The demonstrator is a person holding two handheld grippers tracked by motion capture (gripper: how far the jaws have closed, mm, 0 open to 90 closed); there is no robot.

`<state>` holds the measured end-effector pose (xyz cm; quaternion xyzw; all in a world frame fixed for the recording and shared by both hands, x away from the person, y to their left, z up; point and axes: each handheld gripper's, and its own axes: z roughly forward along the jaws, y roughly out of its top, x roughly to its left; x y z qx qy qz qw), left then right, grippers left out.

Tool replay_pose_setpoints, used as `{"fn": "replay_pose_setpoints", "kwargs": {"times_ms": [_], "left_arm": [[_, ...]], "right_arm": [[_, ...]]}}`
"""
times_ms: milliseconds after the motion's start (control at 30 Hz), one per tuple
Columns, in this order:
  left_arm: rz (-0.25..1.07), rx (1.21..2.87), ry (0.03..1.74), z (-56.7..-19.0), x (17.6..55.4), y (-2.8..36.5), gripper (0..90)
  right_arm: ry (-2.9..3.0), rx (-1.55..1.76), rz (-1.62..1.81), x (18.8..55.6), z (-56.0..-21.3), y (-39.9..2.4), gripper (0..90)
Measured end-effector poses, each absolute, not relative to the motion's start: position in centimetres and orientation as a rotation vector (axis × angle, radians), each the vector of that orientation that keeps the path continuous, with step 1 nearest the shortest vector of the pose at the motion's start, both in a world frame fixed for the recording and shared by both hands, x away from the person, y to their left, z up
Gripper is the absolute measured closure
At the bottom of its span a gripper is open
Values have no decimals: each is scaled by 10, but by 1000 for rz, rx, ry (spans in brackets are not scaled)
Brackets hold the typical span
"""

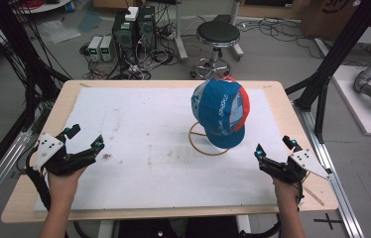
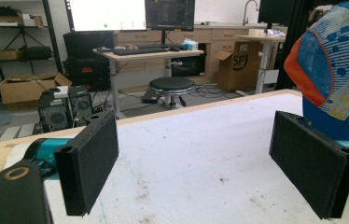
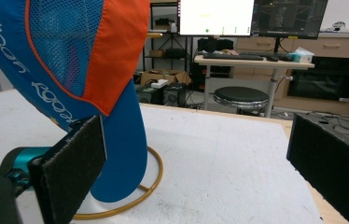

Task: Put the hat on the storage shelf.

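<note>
A blue cap with an orange mesh panel and white lettering (image 1: 219,113) is seen in the high view, perched on a stand whose thin yellow ring base (image 1: 196,144) rests on the white sheet (image 1: 139,148) covering the light wooden table (image 1: 20,198). The cap stands at about two o'clock from the middle of the sheet, its brim hanging down toward the ring. The left gripper (image 1: 85,137) is held at about eight o'clock over the sheet's left edge, its jaws spread wide with nothing between them. The right gripper (image 1: 274,148) is held at about four o'clock, just beyond the cap's stand, its jaws likewise parted and empty. In the right gripper view, the cap (image 3: 77,70) rises close behind one black jaw. A black round stool (image 1: 217,34) stands on the floor at twelve o'clock.
</note>
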<state>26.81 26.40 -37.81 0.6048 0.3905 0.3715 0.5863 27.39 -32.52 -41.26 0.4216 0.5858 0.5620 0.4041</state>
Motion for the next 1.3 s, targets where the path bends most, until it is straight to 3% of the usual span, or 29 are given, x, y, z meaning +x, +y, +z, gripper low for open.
{"fn": "replay_pose_setpoints", "kwargs": {"times_ms": [1300], "left_arm": [[863, 1444, 903, -384, 271, 260, 160]], "right_arm": [[1491, 1054, 1417, 270, -413, -324, 44]]}}
